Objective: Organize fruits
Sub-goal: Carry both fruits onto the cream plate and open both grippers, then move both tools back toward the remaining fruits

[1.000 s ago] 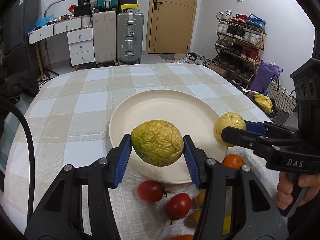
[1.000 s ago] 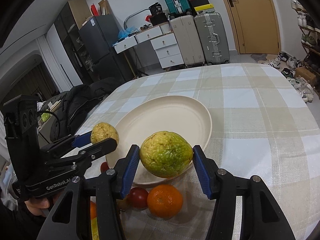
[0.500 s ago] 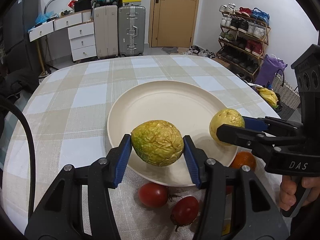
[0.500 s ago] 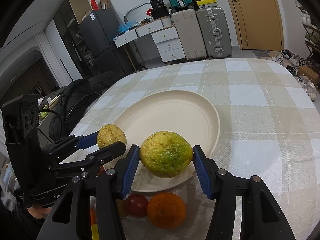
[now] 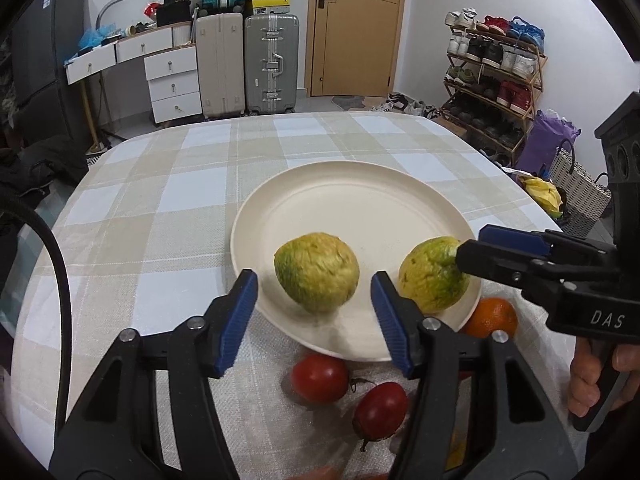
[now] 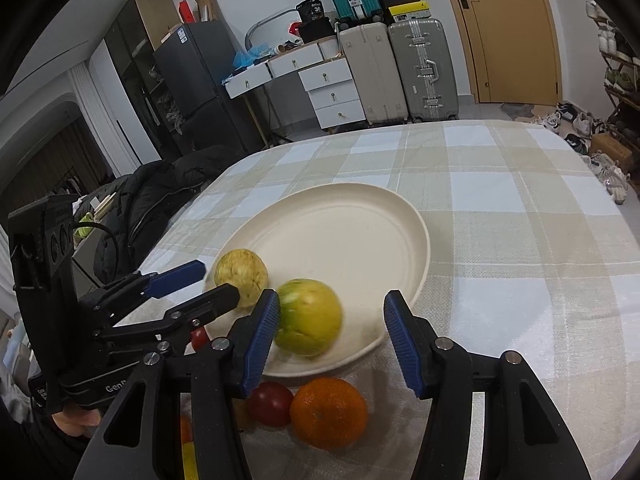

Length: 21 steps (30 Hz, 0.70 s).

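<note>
Checked tablecloth (image 5: pixel 160 208) — two wrinkled yellow-green fruits (image 5: pixel 316 272) on cream plate (image 5: pixel 360 184).

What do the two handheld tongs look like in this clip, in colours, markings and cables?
Both tongs are black plastic with ribbed blue pads on two fingers and silver pivot screws. The right tongs show white "DAS" lettering on the side in the left wrist view. The left tongs read "GenRobot" in part, and a black cable loops beside them.

Both green-yellow fruits (image 5: pixel 316 272) (image 6: pixel 309 317) were motion-blurred, a yellow item (image 6: pixel 189 460) behind the right gripper (image 6: pixel 331 334) was perhaps a banana, and the plate (image 5: pixel 360 208) hid part of the orange (image 5: pixel 491 317).
</note>
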Available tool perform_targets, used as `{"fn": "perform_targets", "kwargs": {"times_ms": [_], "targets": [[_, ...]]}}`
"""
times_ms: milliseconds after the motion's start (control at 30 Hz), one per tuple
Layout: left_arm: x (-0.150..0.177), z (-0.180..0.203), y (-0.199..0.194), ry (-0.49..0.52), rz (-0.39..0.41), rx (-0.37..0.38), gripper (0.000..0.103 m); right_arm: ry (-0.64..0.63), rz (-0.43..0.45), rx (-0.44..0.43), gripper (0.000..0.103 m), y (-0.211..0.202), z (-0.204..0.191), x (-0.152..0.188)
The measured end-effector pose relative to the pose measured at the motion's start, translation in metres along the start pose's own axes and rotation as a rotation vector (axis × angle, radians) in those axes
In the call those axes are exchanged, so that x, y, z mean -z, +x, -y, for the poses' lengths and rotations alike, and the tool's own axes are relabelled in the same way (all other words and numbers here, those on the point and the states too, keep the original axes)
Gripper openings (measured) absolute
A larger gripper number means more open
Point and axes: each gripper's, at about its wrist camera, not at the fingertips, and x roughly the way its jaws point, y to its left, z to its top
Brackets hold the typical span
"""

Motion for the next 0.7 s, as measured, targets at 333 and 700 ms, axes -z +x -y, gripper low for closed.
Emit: {"fn": "perform_targets", "kwargs": {"times_ms": [333,700], "targets": [[0.013,-0.015,-0.042,-0.043,0.038,0.001,0.102,-0.04,0.02,0.061,0.103,-0.031,-0.006,0.011],[0.039,-0.017,-0.078,-0.036,0.046,-0.037,0.102,-0.092,-0.017,0.097,0.103,-0.049,-0.013,0.032]]}}
